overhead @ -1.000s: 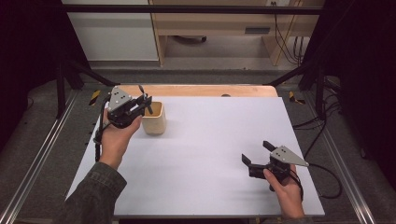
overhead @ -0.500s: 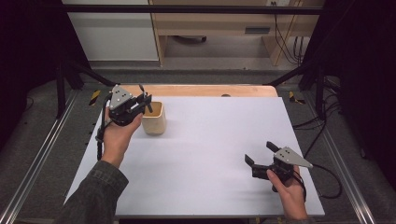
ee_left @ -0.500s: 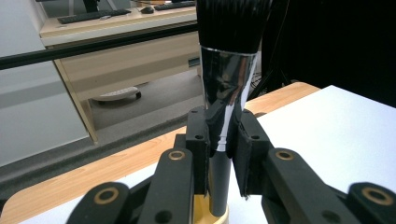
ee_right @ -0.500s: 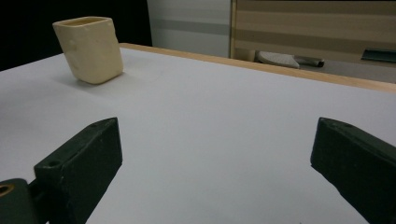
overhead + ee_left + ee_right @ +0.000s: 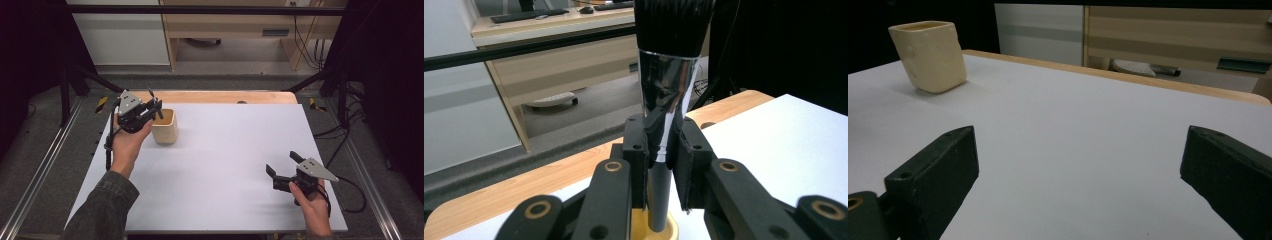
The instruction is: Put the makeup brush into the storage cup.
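From where I stand, the left hand-held gripper point(image 5: 150, 107) sits at about ten o'clock on the white tabletop point(image 5: 225, 150), its jaws clamped tight on a brush point(image 5: 664, 90) with black bristles, a shiny silver ferrule and a dark handle. In the left gripper view the brush stands upright, bristles up, handle running down toward a golden rim below the jaws. Just beside that gripper, at its three o'clock, stands a cream-coloured cup point(image 5: 165, 127); whether anything lies inside I cannot tell. The right hand-held gripper point(image 5: 283, 167) rests at about four o'clock on the tabletop, well apart from the cup, jaws spread wide with nothing between them. In the right gripper view the cup point(image 5: 928, 55) appears far off at eleven o'clock.
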Tool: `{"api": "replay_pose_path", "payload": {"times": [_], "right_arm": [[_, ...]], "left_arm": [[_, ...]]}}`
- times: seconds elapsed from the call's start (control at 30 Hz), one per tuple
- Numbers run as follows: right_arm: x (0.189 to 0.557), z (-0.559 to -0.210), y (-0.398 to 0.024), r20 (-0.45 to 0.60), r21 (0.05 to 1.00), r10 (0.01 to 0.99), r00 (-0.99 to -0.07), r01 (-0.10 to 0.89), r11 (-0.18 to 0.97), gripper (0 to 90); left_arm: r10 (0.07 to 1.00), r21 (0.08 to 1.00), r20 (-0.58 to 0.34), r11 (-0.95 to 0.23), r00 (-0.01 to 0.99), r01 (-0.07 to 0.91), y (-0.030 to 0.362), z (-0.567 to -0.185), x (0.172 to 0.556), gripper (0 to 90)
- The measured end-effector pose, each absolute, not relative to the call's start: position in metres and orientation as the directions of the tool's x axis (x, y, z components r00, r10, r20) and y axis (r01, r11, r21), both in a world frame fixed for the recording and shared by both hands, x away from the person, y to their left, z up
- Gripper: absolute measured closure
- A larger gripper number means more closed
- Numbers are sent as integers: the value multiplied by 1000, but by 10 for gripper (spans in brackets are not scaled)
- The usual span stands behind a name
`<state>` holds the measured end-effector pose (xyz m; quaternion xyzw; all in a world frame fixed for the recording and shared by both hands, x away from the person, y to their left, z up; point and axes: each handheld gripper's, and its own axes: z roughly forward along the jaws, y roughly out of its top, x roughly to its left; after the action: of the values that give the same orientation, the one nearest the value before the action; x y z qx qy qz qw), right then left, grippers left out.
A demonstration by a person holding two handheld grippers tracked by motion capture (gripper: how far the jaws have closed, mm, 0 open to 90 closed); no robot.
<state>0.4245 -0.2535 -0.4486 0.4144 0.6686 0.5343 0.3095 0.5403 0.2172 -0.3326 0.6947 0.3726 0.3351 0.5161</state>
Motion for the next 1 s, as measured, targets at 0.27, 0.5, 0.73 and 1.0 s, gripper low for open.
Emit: {"api": "replay_pose_path", "payload": {"times": [0.27,0.5,0.73,1.0], "right_arm": [[424,-450,-258,32,974,885,-465,211,76,42],[424,-449,-257,8,981,881,-474,174,85,37],[423,-449,-251,-18,985,862,-507,141,103,33],[423,-450,-247,-27,982,851,-525,144,121,35]], "left_arm": [[864,967,82,-190,497,170,215,-334,542,776],[865,966,87,-193,494,169,214,-336,543,776],[867,969,72,-178,493,172,213,-338,544,776],[872,966,83,-189,483,176,215,-344,546,776]]}}
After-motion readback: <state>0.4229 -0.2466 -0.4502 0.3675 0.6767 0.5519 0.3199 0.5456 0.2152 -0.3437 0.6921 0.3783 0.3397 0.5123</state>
